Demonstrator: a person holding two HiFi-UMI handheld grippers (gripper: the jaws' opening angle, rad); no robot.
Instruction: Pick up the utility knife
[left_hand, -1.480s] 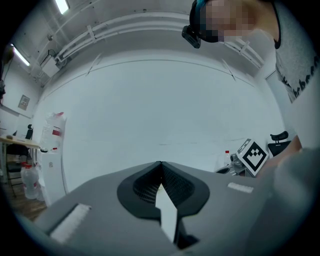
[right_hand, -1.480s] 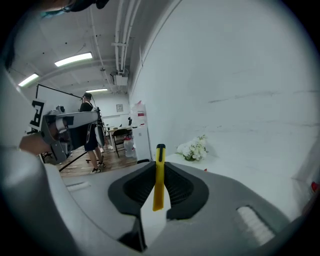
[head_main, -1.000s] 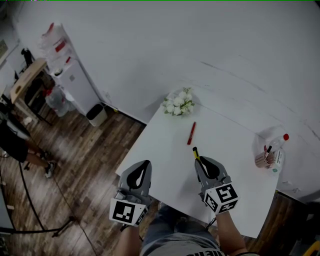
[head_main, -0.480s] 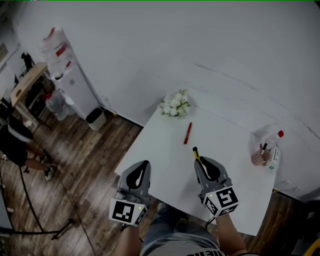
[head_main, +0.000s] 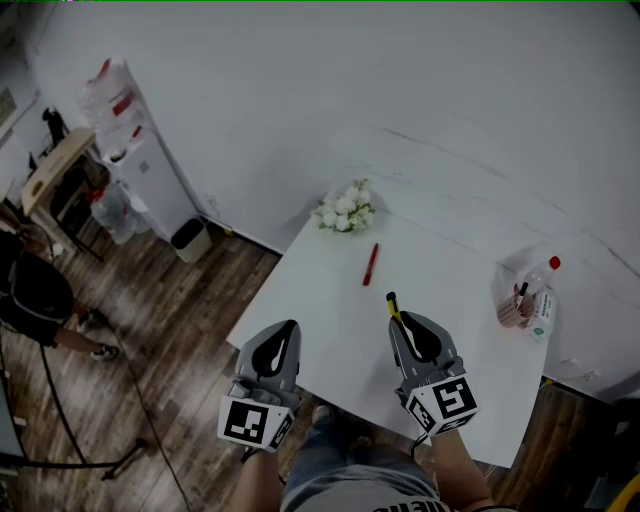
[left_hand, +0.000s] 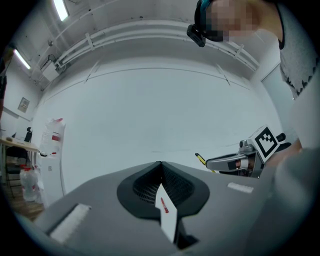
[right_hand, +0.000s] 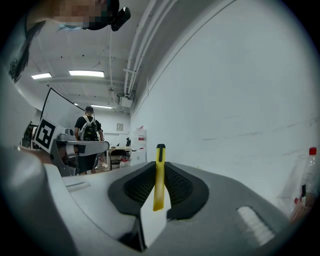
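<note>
The right gripper (head_main: 402, 322) has its jaws pinching the slim yellow utility knife with a black tip (head_main: 393, 305). In the right gripper view the knife (right_hand: 159, 175) stands on edge, clamped between the two dark ribbed pads of that gripper (right_hand: 159, 167). Its black end pokes out past the jaw tips and its yellow rear end sits back inside the throat of the jaws. In the head view the knife juts forward from the jaws over the white rectangular counter (head_main: 450, 270), pointing roughly toward a red pen (head_main: 371, 265) that lies flat on the counter, well apart from it.

The left gripper (head_main: 288, 328) is over the counter's near left edge. Its jaws are pressed together with nothing between them, as the left gripper view (left_hand: 160, 165) shows. That view also catches the knife's tip (left_hand: 201, 160) off to the right.

A small bunch of white flowers (head_main: 345, 210) lies at the counter's far corner. A clear plastic bottle with a red cap (head_main: 541, 292) stands near the right edge.
</note>
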